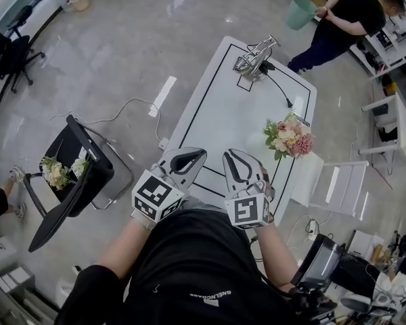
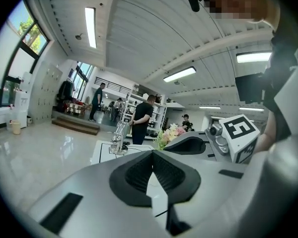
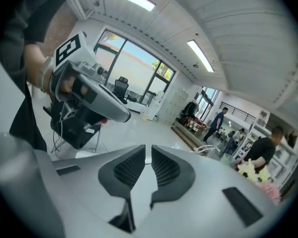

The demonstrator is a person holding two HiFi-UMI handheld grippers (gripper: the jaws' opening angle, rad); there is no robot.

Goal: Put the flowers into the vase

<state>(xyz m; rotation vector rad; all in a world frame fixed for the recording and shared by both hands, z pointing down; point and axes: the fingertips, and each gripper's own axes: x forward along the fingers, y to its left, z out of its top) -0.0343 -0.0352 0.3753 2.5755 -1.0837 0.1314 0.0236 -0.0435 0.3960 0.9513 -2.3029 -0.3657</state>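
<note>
Two bunches in view: pink flowers (image 1: 289,137) at right edge of table (image 1: 223,107), white flowers (image 1: 56,172) on black chair (image 1: 84,156) to your left. No vase made out; task looks unstarted. Your left gripper (image 1: 195,154): jaws together, empty. Your right gripper (image 1: 233,158): jaws nearly together, thin gap, empty.

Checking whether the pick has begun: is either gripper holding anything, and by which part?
Nothing is held. The left gripper has its fingers together on nothing; the right gripper shows a slim empty gap. The flowers sit apart on the table.
</note>
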